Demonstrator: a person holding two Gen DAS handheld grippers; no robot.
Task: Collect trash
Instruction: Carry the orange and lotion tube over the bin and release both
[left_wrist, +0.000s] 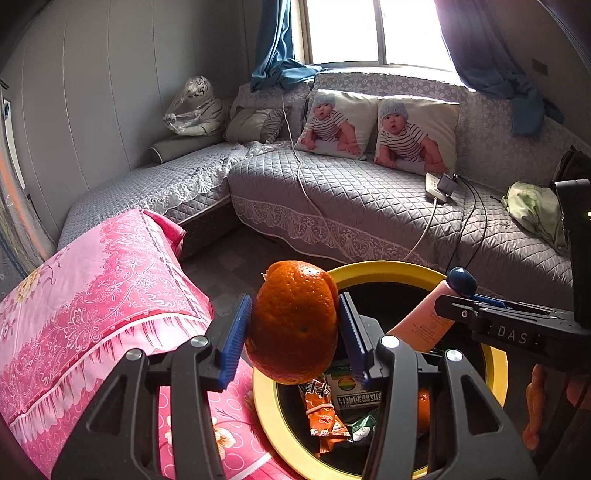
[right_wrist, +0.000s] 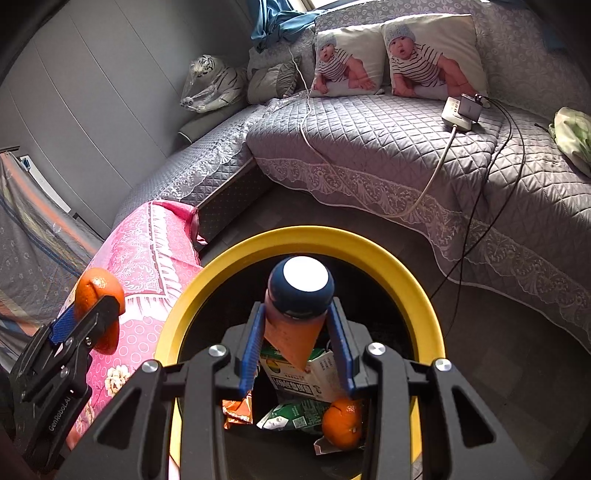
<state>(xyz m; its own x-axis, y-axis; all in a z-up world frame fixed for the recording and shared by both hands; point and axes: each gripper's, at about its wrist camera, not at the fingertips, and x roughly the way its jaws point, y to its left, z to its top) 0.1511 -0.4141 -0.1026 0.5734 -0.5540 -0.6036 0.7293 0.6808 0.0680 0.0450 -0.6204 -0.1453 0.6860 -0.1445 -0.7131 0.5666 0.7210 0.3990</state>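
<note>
My left gripper (left_wrist: 293, 328) is shut on an orange peel (left_wrist: 293, 321), held at the left rim of a yellow-rimmed black trash bin (left_wrist: 384, 267). It also shows in the right wrist view (right_wrist: 86, 314) with the peel (right_wrist: 96, 291). My right gripper (right_wrist: 299, 336) is shut on a pink tube with a dark blue cap (right_wrist: 299, 295), held over the bin opening (right_wrist: 306, 236). The tube (left_wrist: 424, 321) also shows in the left wrist view. Inside the bin lie cartons (right_wrist: 306, 376), an orange wrapper (left_wrist: 325, 417) and an orange (right_wrist: 341, 424).
A pink floral cloth covers a surface (left_wrist: 92, 306) left of the bin. A grey quilted sofa (left_wrist: 351, 192) runs behind, with baby-print cushions (left_wrist: 413, 133), a power strip with cables (left_wrist: 439, 186) and a green cloth (left_wrist: 535, 210).
</note>
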